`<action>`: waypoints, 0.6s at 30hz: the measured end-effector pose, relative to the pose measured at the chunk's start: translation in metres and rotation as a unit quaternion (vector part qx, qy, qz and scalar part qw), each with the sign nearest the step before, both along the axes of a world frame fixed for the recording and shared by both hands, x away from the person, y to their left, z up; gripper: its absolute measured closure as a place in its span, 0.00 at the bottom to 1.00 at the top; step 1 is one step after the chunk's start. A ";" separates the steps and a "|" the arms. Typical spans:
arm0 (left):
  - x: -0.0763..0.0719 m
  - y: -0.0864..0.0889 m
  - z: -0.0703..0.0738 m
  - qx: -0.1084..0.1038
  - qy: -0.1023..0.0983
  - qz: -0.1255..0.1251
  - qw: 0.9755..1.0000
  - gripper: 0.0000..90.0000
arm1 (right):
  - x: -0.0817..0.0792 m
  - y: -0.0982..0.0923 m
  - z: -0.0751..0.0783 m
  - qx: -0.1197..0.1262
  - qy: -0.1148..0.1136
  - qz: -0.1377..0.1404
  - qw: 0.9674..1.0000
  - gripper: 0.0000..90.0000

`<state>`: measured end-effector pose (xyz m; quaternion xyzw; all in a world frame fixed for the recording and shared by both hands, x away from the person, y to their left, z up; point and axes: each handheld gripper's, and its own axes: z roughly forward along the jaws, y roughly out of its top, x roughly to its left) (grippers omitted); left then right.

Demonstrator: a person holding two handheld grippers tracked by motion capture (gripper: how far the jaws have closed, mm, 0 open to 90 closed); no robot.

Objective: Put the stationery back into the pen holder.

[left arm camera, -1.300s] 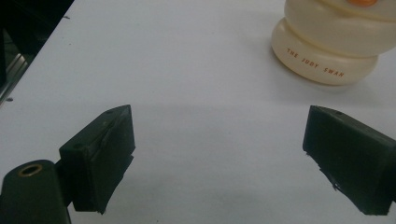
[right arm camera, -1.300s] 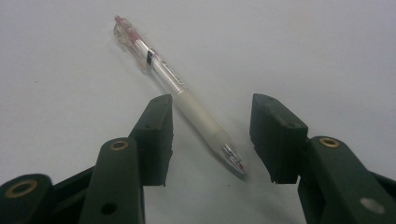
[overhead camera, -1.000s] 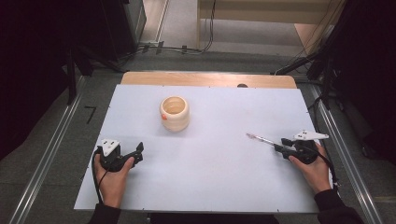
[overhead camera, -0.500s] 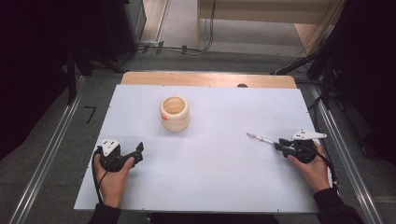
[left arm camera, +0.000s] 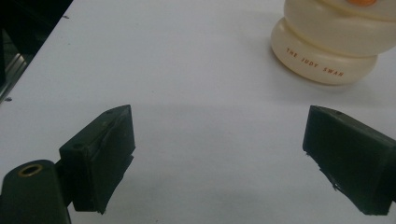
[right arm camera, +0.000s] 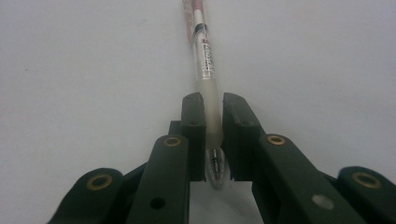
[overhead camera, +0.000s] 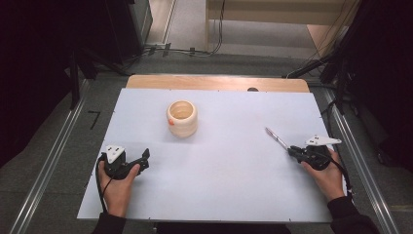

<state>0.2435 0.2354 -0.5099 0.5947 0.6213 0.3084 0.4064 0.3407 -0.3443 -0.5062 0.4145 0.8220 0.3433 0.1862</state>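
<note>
White sheeting covers the bench [overhead camera: 219, 175]. At its left edge a hand [overhead camera: 117, 187] holds the left claw [overhead camera: 142, 158] low over the surface, jaws spread wide apart with nothing between them. Ahead of it, toward the middle, a cream-coloured cup [overhead camera: 182, 118] stands upright. Far to the right, the right claw [overhead camera: 292, 151] is clamped on the grip end of a clear pen [overhead camera: 276, 138], whose barrel points away toward the cup.

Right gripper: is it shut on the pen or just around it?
Shut on it. In the right gripper view both jaws press the pen's frosted grip, its tip pointing back at the camera; the right gripper holds it low over the table.
</note>
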 end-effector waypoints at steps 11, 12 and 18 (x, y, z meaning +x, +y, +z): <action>0.000 0.000 0.000 0.000 -0.001 -0.001 1.000 0.11 | 0.000 0.002 0.001 -0.009 -0.002 0.003 1.000 0.87; 0.000 0.000 0.000 0.000 -0.001 -0.001 1.000 0.11 | 0.000 0.001 0.001 -0.009 -0.003 0.003 1.000 0.87; 0.000 0.000 0.000 -0.001 -0.001 0.000 1.000 0.11 | -0.001 0.002 0.003 -0.001 -0.008 0.005 1.000 0.87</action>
